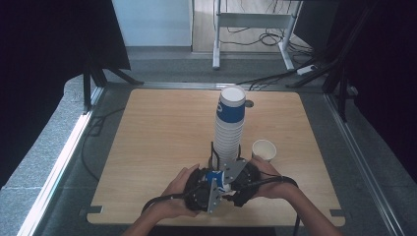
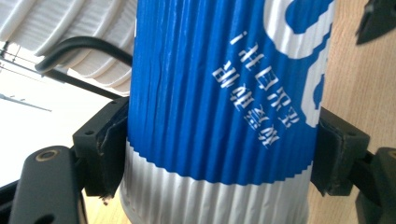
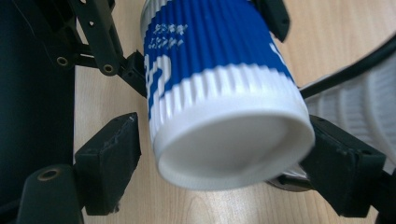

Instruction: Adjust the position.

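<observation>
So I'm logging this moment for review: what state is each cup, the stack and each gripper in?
Blue cup: clamped, lying sideways off the table.
Left gripper: shut on the blue cup.
Right gripper: open, jaws around the cup's base, left pad clear of it.
Cup stack: upright, tall.
Single white cup: upright, empty, beside the stack.

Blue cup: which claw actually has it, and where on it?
Left claw clamps the blue cup across its ribbed side wall. Right claw stands open around its base end, left pad clear.
</observation>
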`<state>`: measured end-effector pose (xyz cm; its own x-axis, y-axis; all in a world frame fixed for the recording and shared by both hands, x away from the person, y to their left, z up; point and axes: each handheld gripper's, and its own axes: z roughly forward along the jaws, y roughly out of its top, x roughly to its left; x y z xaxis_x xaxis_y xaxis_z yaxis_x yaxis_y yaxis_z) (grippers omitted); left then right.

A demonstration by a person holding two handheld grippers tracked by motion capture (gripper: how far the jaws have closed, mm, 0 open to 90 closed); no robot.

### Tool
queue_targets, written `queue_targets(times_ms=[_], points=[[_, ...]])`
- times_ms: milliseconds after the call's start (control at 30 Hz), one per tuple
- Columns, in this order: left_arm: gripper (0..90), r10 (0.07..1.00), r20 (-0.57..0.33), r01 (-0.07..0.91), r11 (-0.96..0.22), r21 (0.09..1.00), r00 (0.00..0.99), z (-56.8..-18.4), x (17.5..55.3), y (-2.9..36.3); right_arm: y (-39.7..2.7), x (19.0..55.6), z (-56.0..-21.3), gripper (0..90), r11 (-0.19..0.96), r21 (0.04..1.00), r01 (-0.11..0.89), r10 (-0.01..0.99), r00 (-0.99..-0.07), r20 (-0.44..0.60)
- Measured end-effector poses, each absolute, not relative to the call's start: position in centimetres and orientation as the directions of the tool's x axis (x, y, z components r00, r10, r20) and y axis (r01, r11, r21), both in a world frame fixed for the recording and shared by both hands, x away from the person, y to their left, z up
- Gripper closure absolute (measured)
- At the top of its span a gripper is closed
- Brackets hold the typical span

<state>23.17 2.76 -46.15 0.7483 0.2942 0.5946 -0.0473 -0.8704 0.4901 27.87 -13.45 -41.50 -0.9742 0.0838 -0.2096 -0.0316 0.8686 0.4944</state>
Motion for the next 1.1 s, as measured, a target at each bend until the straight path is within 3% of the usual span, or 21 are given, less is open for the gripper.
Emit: queue_targets(times_ms=[167,267,300,367,433,500,567,700,900,1100], points=[[19.3,0.282,0.613,-0.048,-0.884,0.465,0.738,-46.4,22.9,2.1,-12.6,27.9,-42.0,19.6,0.902,0.428,-0.051,0.042,-0.978,-0.204],[19.2,0.289,0.609,-0.040,-0.883,0.467,0.739,-46.7,22.7,1.9,-12.4,28.1,-42.3,26.3,0.909,0.413,-0.057,0.034,-0.978,-0.208],[19.2,0.250,0.623,-0.065,-0.897,0.437,0.741,-46.6,22.9,1.8,-12.4,28.2,-42.4,26.8,0.912,0.406,-0.054,0.034,-0.978,-0.205],[18.9,0.296,0.609,-0.026,-0.886,0.463,0.736,-46.8,22.7,1.8,-12.4,28.1,-42.5,27.3,0.913,0.405,-0.053,0.037,-0.977,-0.210],[17.9,0.277,0.607,-0.035,-0.892,0.450,0.745,-46.6,22.9,1.8,-12.5,28.2,-42.6,27.5,0.909,0.413,-0.055,0.036,-0.977,-0.209],[13.1,0.306,0.589,-0.032,-0.870,0.492,0.748,-46.6,22.9,1.8,-12.6,28.1,-42.6,27.6,0.904,0.423,-0.063,0.033,-0.976,-0.216],[7.2,0.319,0.575,-0.027,-0.859,0.511,0.754,-46.3,22.9,2.0,-12.9,28.1,-42.7,27.7,0.890,0.453,-0.056,0.050,-0.975,-0.219],[4.1,0.341,0.550,-0.046,-0.819,0.572,0.763,-45.3,22.8,2.8,-14.0,28.0,-42.3,27.8,0.852,0.522,-0.040,0.084,-0.974,-0.212],[3.1,0.375,0.511,-0.043,-0.774,0.632,0.773,-43.9,22.4,4.1,-15.6,27.8,-42.3,27.8,0.767,0.641,-0.009,0.137,-0.974,-0.178],[4.1,0.441,0.398,0.014,-0.683,0.730,0.805,-43.0,22.6,5.6,-17.0,27.7,-42.4,27.8,0.687,0.726,0.018,0.196,-0.967,-0.162]])
